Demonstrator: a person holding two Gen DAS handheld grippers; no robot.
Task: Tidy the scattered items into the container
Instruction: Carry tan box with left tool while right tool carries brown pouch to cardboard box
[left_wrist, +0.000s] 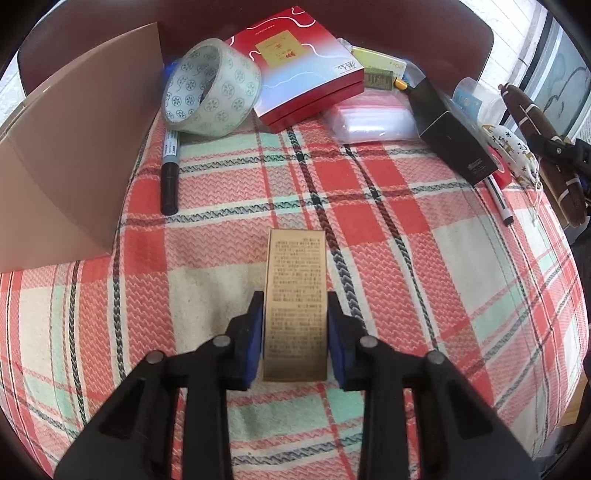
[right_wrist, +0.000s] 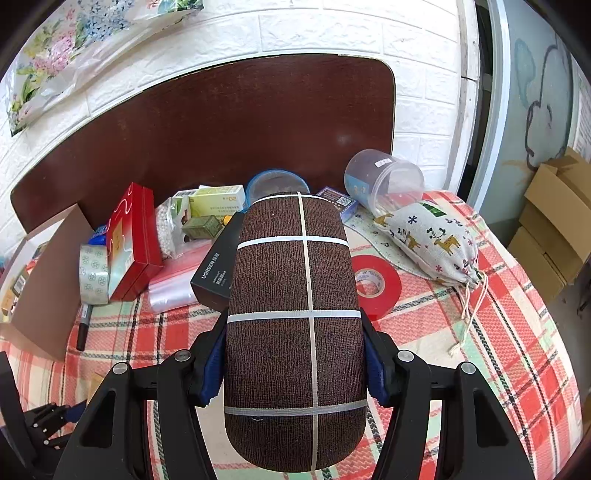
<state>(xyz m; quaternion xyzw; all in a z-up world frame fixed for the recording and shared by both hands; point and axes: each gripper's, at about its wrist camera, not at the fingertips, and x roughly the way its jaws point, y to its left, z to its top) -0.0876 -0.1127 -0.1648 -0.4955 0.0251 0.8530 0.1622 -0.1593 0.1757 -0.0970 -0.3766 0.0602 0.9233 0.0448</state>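
My left gripper is shut on a small gold box with printed text, held just above the plaid cloth. My right gripper is shut on a brown fabric case with white stripes, held above the cloth; the case also shows at the right in the left wrist view. The open cardboard box stands at the left, and also in the right wrist view.
Scattered at the back: a clear tape roll, red box, black marker, plastic bags, black UGREEN box, pen. Red tape roll, printed pouch and clear jar lie right.
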